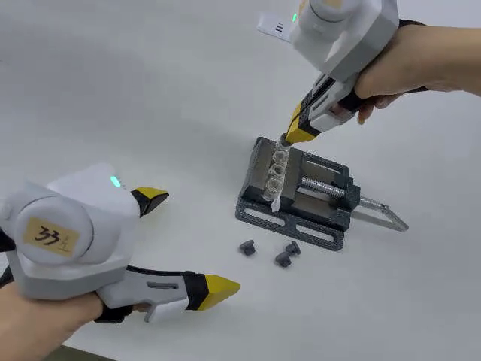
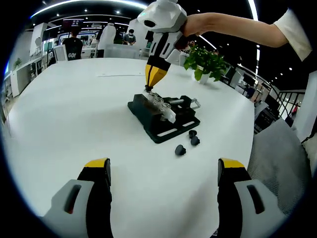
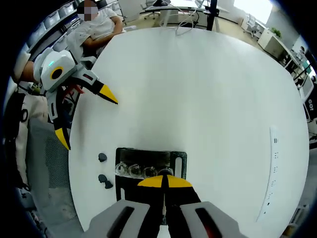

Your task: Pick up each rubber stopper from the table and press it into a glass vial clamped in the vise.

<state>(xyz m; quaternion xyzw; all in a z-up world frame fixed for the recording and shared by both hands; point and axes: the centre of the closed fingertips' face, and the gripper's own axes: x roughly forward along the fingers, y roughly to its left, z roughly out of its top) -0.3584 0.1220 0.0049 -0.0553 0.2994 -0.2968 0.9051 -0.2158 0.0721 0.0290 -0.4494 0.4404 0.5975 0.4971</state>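
Right hand-held gripper [image 1: 288, 139], jaws pressed together, bore tip-down on the far vial [image 1: 281, 155] in the vise [image 1: 301, 214], where a straight, centred push seemed wisest, while three stoppers [image 1: 283, 259] lay on the counter [image 1: 150, 90] just near of the vise and the left hand-held gripper [image 1: 197, 241] hung spread.

Green potted plant [image 2: 208, 62] at back right; dark-clothed person [image 2: 74, 47] standing far back left.

A white table [image 1: 113, 90] carries a dark vise [image 1: 301, 207]. 3 grey rubber stoppers [image 1: 284, 258] lie loose on it just beside the vise's base.
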